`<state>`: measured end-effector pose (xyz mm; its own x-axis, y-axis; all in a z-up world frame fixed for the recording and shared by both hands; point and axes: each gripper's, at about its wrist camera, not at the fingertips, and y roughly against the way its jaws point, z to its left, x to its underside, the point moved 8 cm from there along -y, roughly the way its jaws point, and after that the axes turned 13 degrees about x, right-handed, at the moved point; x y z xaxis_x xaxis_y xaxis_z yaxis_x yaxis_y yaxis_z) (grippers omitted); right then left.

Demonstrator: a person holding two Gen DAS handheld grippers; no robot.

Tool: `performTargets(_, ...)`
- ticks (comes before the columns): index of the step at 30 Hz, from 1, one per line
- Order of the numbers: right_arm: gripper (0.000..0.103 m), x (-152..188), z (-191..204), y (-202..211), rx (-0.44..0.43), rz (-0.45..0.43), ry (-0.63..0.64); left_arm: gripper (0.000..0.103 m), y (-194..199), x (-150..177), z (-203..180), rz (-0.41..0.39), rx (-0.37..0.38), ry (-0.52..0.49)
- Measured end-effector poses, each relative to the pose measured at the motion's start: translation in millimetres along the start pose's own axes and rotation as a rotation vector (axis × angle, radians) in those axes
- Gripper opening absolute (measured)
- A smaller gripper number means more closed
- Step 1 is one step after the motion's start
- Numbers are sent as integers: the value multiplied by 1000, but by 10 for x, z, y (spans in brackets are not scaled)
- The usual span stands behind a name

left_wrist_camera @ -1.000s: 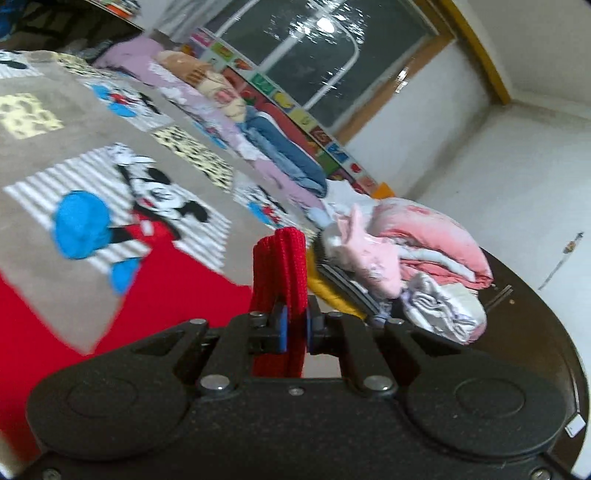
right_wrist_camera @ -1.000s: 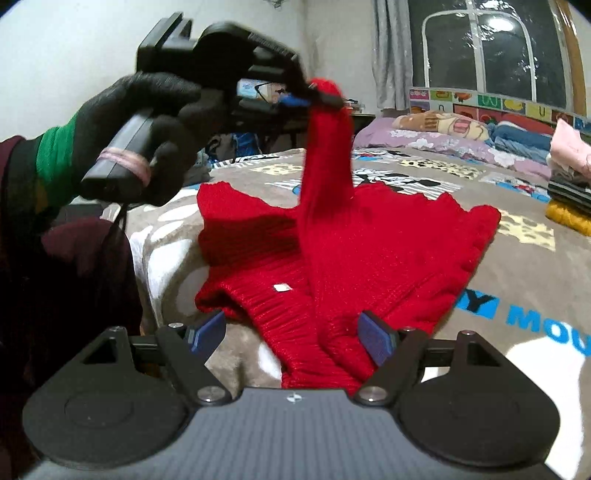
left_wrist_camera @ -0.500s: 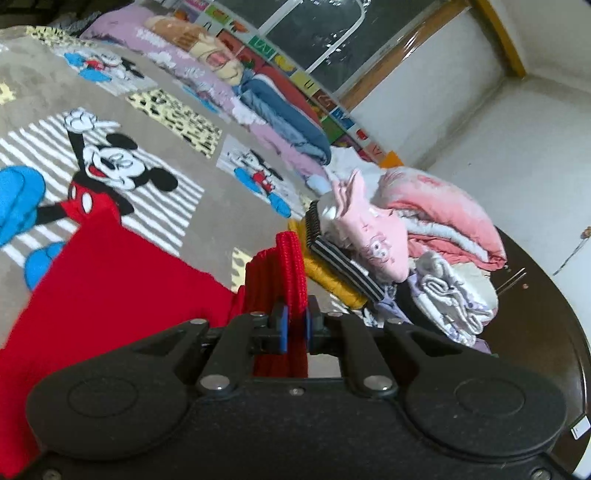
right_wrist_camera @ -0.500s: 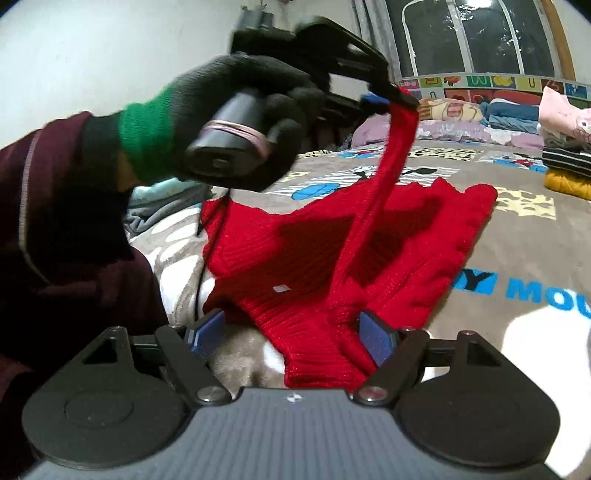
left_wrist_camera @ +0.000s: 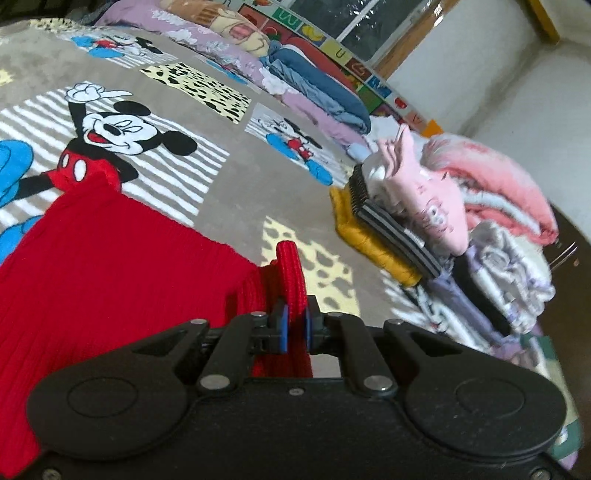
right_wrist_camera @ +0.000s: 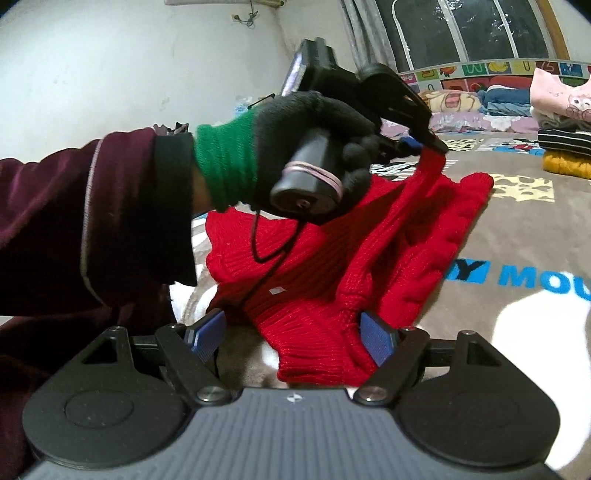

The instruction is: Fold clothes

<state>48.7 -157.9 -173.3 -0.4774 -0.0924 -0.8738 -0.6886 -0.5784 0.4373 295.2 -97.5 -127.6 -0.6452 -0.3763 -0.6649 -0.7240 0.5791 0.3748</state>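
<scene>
**Red sweater: sleeve pinched by left gripper, right gripper open**

Red sweater [right_wrist_camera: 369, 258] lies mid-frame in the right wrist view, spread on the cartoon-print blanket [right_wrist_camera: 517, 229]. Ribbed hem sits at lower centre, just ahead of the right gripper [right_wrist_camera: 293, 332].

Left gripper [left_wrist_camera: 293, 326]: jaws clamped on a fold of the sweater's sleeve cuff [left_wrist_camera: 291, 273]; the cuff sticks up past the blue pads [left_wrist_camera: 282, 328] at lower centre of the left wrist view. In the right wrist view the same gripper sits upper centre, held by a black-gloved hand [right_wrist_camera: 317, 147] with a green cuff, maroon sleeve [right_wrist_camera: 74, 221] entering from the left. The sleeve fabric hangs taut from it down to the sweater body.

Right gripper: jaws wide apart, pads not pressing on anything. The hem lies between and just beyond the fingers [right_wrist_camera: 376, 341]; contact with the right pad unclear.

Stack of folded clothes [left_wrist_camera: 424, 214] at right of the left wrist view, well apart from the sweater. Bedding roll [left_wrist_camera: 295, 74] along the upper edge under the window [left_wrist_camera: 351, 22].
</scene>
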Motion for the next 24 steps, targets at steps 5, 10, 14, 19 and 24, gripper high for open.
performTargets(5,78,1,-16,-12,-17,5,-13,5,-142,66,-13,28,-56,-69)
performTargets(10,78,4,-28,-16,-29,7,-20,5,-251,105,-99,52,-101,-153)
performTargets(14,78,5,-45,-4,-31,11,-27,9,-475,168,-141,160,-130,-232)
performTargets(19,78,1,-110,209,3,12,-17,25,-359,26,-301,167,-81,-315)
performTargets(24,78,-165,-118,440,93,-113,63,25,-82,-68,-313,153,-49,-404)
